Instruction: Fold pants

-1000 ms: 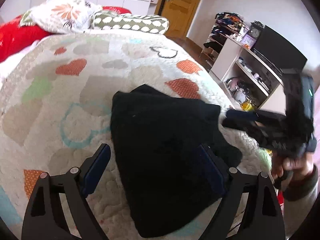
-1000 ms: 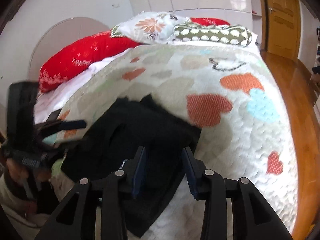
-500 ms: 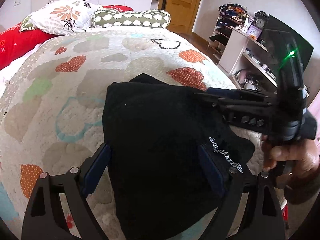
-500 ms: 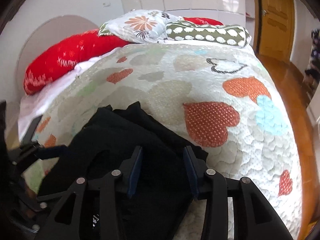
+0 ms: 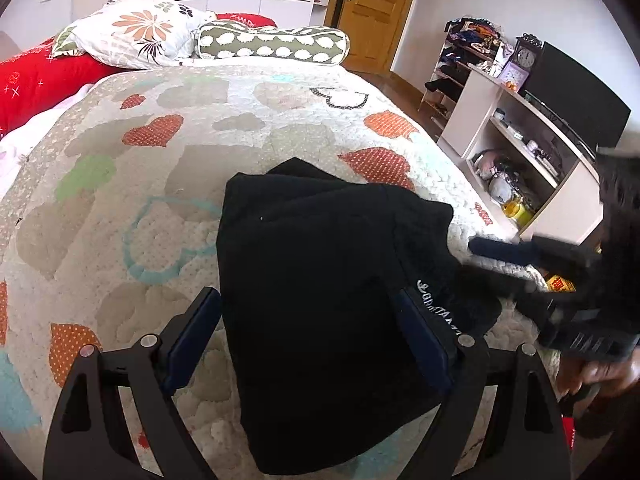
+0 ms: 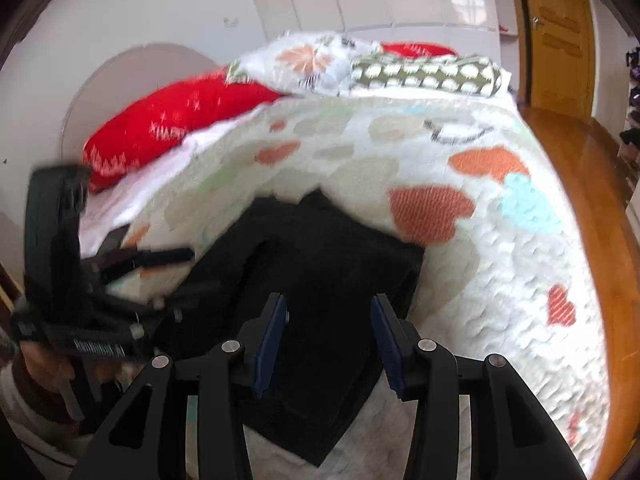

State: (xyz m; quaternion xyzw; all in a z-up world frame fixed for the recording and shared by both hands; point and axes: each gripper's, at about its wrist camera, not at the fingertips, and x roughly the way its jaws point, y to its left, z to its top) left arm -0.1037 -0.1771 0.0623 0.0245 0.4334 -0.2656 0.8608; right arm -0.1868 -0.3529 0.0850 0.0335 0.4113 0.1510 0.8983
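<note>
The pants (image 5: 320,292) lie as a compact black bundle on the heart-print quilt (image 5: 168,200), filling the lower centre of the left wrist view and the centre of the right wrist view. Several layers are already stacked, so the task is judged to be at a late fold or a final tidy.

Procedure for the step in hand:
1. Check that the layers are square. The far edge, in the upper part of the bundle, shows a small peak of cloth projecting past the top layer; align it before any further fold.
2. Grip through all layers at a corner, not the top layer alone, or the stack will shear.
3. Press down after release to flatten the bundle (thick fabric of this kind is likely to spring back).

Gripper state:
- Left gripper (image 5: 308,340): fingers spread wide. The bundle's near edge lies between them in the lower frame. The right-hand pad (image 5: 424,344) overlaps the cloth beside the white lettering; contact cannot be confirmed. Nothing is pinched.
- Right gripper (image 6: 328,340): fingers moderately apart, positioned over the bundle in the lower centre of its frame. No cloth is clamped. In the left wrist view it appears blurred at the right edge, near the bundle's right corner.
</note>
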